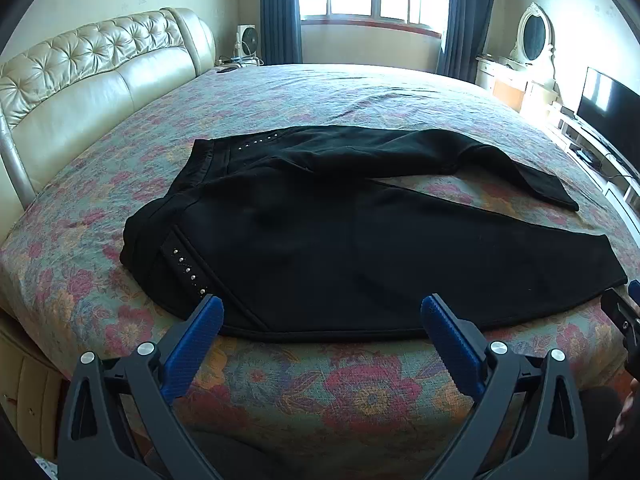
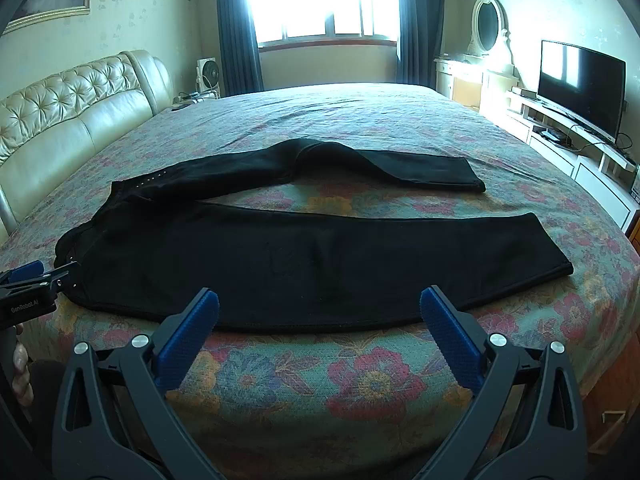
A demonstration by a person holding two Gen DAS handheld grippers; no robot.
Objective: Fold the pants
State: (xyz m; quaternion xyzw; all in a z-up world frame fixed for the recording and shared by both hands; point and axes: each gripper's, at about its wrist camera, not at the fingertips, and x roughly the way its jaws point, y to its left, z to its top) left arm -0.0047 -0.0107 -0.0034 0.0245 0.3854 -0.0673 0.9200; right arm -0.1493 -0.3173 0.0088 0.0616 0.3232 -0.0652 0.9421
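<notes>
Black pants [image 1: 320,236] lie spread flat on the bed, waistband to the left, both legs running right and apart in a V; they also show in the right wrist view [image 2: 304,264]. Small silver studs mark the near hip pocket [image 1: 186,266]. My left gripper [image 1: 322,308] is open and empty, hovering just before the near edge of the pants by the hip. My right gripper [image 2: 320,300] is open and empty, hovering before the near leg's lower edge. The right gripper's tip shows at the left wrist view's right edge [image 1: 624,316]; the left gripper shows at the right wrist view's left edge [image 2: 32,284].
The bed has a floral cover [image 1: 360,396] and a tufted cream headboard [image 1: 80,80] on the left. A window with dark curtains [image 2: 320,0] is at the back. A dresser with oval mirror [image 2: 486,24] and a TV [image 2: 580,80] on a low stand are on the right.
</notes>
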